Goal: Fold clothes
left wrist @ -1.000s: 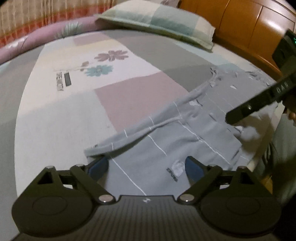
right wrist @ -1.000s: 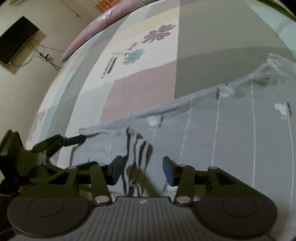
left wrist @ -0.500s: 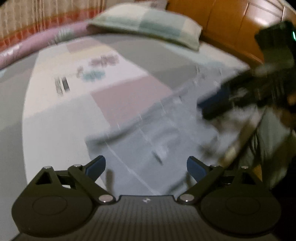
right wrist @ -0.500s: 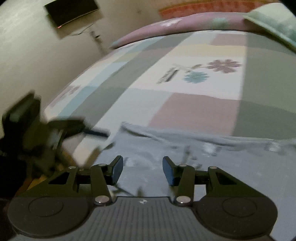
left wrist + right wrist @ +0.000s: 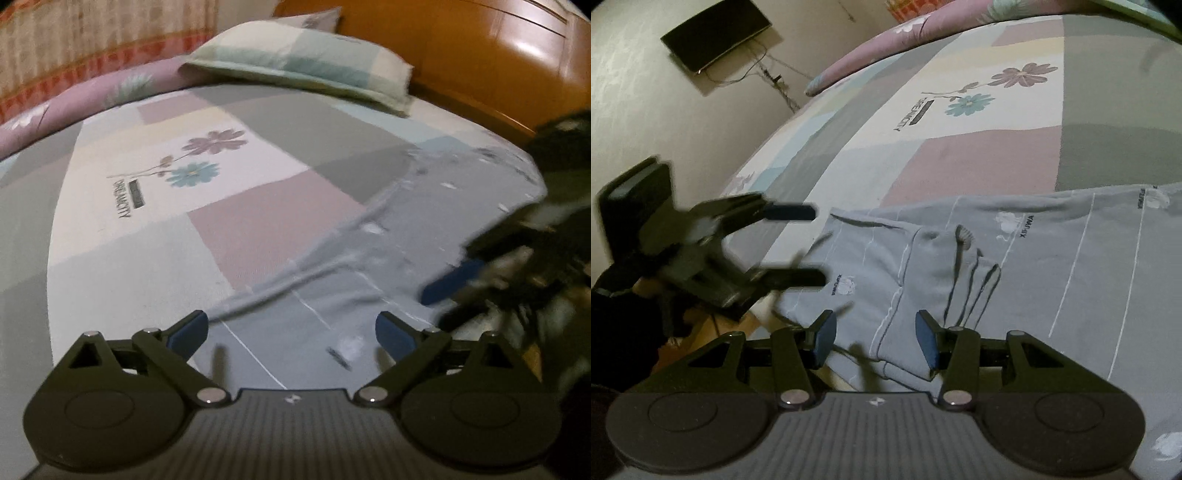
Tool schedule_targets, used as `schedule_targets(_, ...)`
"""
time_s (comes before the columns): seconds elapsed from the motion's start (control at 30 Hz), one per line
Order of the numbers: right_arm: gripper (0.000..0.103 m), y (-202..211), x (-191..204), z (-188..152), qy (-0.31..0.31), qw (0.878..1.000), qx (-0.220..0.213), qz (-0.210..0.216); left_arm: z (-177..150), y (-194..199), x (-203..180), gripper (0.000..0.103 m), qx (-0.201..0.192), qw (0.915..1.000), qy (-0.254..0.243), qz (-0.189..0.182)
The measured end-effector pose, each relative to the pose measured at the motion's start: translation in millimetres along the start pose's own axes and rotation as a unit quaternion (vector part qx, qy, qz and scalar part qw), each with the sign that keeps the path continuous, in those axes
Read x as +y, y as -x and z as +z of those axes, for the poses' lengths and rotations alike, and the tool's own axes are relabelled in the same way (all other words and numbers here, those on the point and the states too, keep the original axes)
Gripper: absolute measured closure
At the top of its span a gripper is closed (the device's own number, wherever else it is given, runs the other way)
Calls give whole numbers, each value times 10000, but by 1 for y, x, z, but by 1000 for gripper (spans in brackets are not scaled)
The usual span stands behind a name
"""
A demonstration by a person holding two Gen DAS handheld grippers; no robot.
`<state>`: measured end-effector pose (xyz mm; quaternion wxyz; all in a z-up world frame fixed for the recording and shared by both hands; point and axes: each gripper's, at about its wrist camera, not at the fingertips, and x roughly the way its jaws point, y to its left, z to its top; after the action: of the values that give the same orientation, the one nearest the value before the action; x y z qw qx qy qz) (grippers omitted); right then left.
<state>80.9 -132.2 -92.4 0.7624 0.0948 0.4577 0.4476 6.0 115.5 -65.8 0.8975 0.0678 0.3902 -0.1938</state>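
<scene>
Handling: the shirt [image 5: 1015,266] looks light, soft and floppy, so I'd pinch an edge or sleeve [image 5: 280,291] end, never the flat middle.
Look: grey, thin white stripes, small white logos.
Where: spread on the bed [image 5: 258,221], right below and ahead of both tools.
Left gripper [image 5: 291,332]: jaws opening wide, nothing pinched.
Right gripper [image 5: 875,341]: half apart, holding nothing.
</scene>
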Motion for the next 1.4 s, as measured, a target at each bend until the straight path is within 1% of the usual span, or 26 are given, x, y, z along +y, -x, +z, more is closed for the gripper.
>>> schedule_targets(0.07,49,-1,-1,-1,-99,9999,-66,15,-10,3,-9,6,152,9997,-59,-169)
schedule_targets(0.17,49,0,-4,-1,-196,9997,-117,57,-30,2,-14,6,528,9977,156,-386)
schedule_targets(0.23,49,0,-4,-1,-211,9997,-123,60,-41,7,-14,6,616,9969,309,-385)
schedule_targets(0.3,49,-1,-1,0,-174,9998,-113,6,-41,16,-13,6,613,9968,354,-367)
schedule_targets(0.37,47,1,6,2,-15,9999,-76,-110,-38,28,-10,6,454,9980,366,-239)
schedule_targets(0.43,46,1,22,5,513,9976,-106,-457,-32,35,-7,5,292,9990,345,-34)
schedule_targets(0.5,45,-3,42,6,1223,9882,-138,-915,-24,34,-3,5,209,9986,355,330)
schedule_targets(0.53,43,-5,51,6,1553,9815,-134,-1111,-21,33,-1,5,197,9979,367,501)
schedule_targets(0.6,42,-15,61,3,1978,9719,-32,-1278,-14,28,0,5,141,9958,409,804)
schedule_targets(0.63,41,-21,64,0,2126,9681,51,-1328,-12,25,0,5,124,9955,415,848)
schedule_targets(0.7,40,-30,63,-7,2186,9648,276,-1435,-11,17,-4,5,103,9955,392,853)
schedule_targets(0.73,36,-28,63,-10,2222,9644,255,-1413,-10,13,-6,5,93,9956,381,855)
schedule_targets(0.77,35,-26,63,-12,2251,9641,236,-1390,-10,8,-8,5,128,9958,379,822)
schedule_targets(0.83,36,-16,60,-9,2098,9679,205,-1369,-14,-5,-11,5,337,9963,387,692)
schedule_targets(0.9,34,0,54,-4,1915,9699,19,-1502,-17,-17,-13,5,594,9952,317,713)
schedule_targets(1.0,25,34,28,2,1381,9709,-352,-1927,-14,-10,-14,5,537,9945,323,842)
schedule_targets(1.03,22,44,16,0,1179,9686,-434,-2146,-10,-5,-15,5,444,9941,306,947)
schedule_targets(1.1,18,64,-7,-3,775,9613,-594,-2578,-2,7,-17,5,261,9929,281,1123)
schedule_targets(1.17,18,78,-31,-14,444,9505,-585,-3018,7,14,-20,5,98,9933,300,1116)
schedule_targets(1.23,17,83,-49,-26,195,9415,-495,-3327,15,13,-27,4,6,9944,253,1022)
schedule_targets(1.27,16,84,-56,-32,120,9378,-455,-3440,19,9,-32,4,9,9951,179,974)
schedule_targets(1.33,0,84,-63,-40,-3,9356,-503,-3495,25,0,-44,4,28,9960,25,890)
schedule_targets(1.4,0,82,-65,-46,-52,9342,-599,-3516,30,-14,-57,4,93,9963,-127,839)
